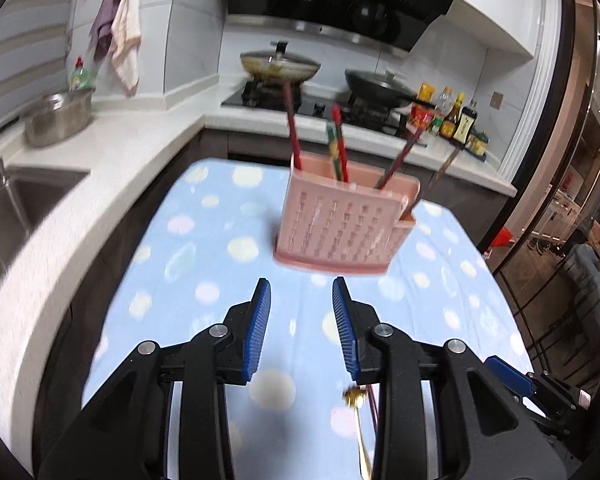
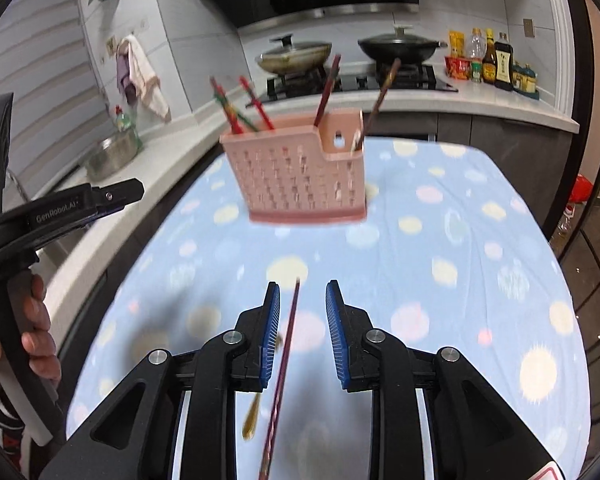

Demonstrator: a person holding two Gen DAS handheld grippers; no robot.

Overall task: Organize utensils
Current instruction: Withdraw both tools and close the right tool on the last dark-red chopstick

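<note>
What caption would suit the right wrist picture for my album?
Open right tool poised above a loose chopstick and gold spoon on the dotted tablecloth, facing the pink utensil holder.

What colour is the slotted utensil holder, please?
Pink utensil holder; clearest in the right wrist view.

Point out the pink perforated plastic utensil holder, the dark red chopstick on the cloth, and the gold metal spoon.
Pink perforated plastic utensil holder [image 2: 300,176]: right wrist view, front wall.
Dark red chopstick [image 2: 286,356]: right wrist view, mid-shaft.
Gold metal spoon [image 1: 362,440]: left wrist view, handle.
</note>
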